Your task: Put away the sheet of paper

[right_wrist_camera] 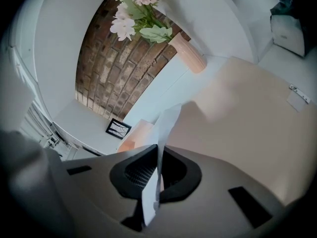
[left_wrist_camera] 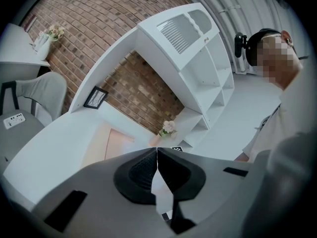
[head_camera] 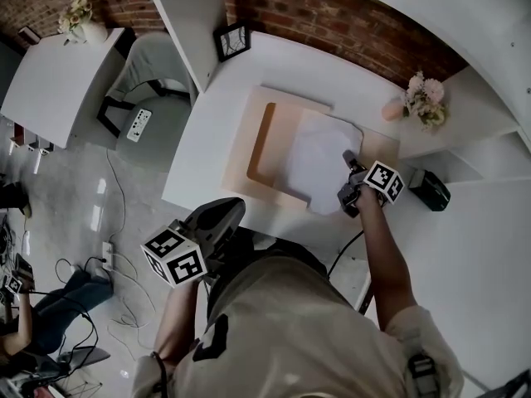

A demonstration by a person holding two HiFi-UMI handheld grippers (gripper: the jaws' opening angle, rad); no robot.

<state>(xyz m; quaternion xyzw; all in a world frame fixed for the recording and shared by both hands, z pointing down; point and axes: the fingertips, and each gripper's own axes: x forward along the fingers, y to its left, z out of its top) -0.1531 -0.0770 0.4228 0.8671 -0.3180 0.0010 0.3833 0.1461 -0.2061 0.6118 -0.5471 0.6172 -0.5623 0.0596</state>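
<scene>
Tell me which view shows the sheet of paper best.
Head view: the sheet of paper shows nearly whole, over the tan tray. The right gripper view shows only an edge pinched between its fingers; the left gripper view, nothing sure.

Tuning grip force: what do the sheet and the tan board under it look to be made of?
Sheet: thin white paper, matte; it curls limp where the right gripper pinches it.
Tan board: looks like matte card or thin wood, flat with crisp edges; cannot tell which.
</scene>
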